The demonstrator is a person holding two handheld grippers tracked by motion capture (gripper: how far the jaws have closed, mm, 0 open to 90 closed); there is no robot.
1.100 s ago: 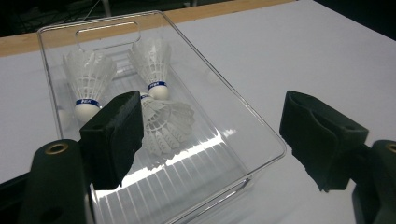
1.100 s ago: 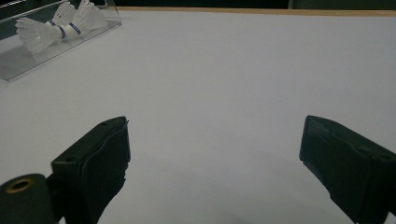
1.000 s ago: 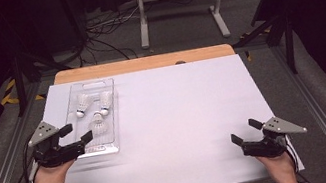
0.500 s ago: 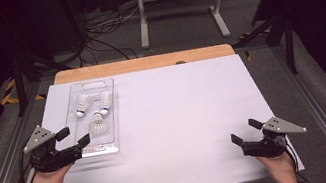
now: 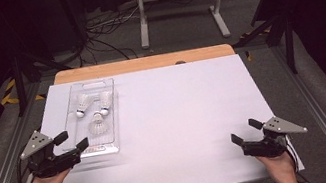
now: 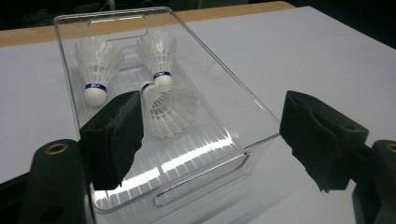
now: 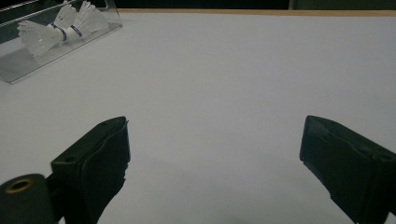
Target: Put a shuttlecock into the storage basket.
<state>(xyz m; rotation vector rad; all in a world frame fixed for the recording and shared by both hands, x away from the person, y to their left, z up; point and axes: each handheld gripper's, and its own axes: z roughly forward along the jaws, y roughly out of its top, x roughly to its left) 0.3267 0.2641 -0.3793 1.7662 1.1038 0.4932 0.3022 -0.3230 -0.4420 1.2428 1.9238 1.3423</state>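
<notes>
Tray (image 5: 110, 112) w/ shuttlecocks (image 6: 164, 108): left gripper (image 5: 71, 141) wide open, near end, holding nothing.

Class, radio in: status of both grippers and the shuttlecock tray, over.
Left gripper open at the clear tray's near end. Right gripper open over bare table. Three shuttlecocks inside the tray. Nothing in the way.

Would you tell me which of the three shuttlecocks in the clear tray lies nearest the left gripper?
The lone shuttlecock at the tray's near end, just ahead of the left gripper; the other two lie side by side farther back.
</notes>
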